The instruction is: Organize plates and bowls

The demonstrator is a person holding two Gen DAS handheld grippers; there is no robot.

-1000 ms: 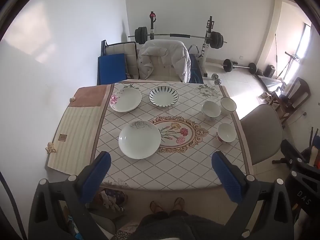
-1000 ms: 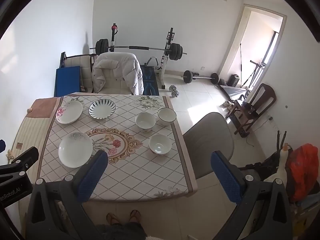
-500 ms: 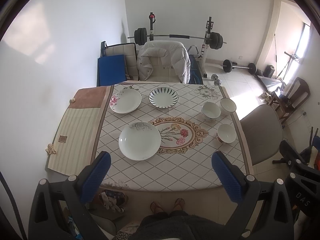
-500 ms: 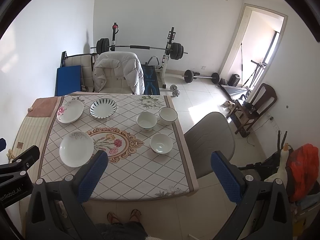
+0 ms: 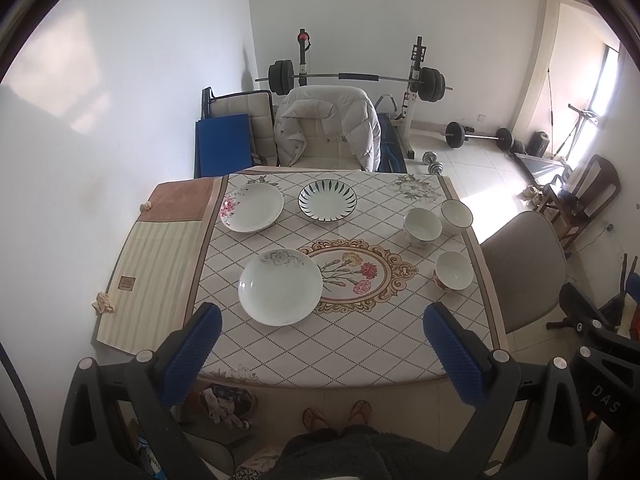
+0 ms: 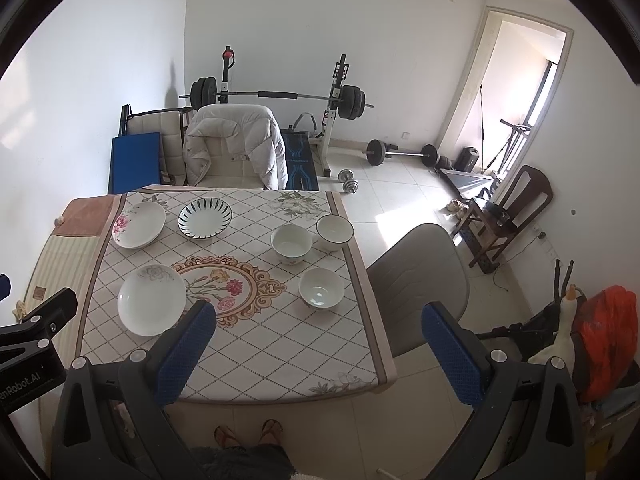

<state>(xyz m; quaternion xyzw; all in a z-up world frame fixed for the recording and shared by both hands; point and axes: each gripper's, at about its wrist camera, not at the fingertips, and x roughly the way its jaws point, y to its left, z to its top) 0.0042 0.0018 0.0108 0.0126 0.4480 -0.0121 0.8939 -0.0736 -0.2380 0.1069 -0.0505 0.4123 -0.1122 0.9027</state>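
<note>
- Blue-padded left gripper spread wide, nothing between its fingers, held high above the near edge of the table.
- Right gripper likewise wide apart and holding nothing, over the table's near right corner.
- Just ahead of the left gripper, slightly toward its left finger: white plate with grey flower, flat on the patterned tablecloth.
- Farther ahead and left: plate with pink flowers; beside it on the right, apart, striped plate.
- Ahead and right of the left gripper, near the table's right edge: three bowls, namely near bowl, middle bowl and dark-rimmed bowl, the last two just beside each other; contact impossible to judge.
- From the right wrist view, near bowl straight ahead of the right gripper, between its fingers in the frame but well beyond them; white plate with grey flower just past the left fingertip.
- Beyond the table: chair draped with a white jacket, barbell rack against the wall.
- Right of the table: grey chair.
</note>
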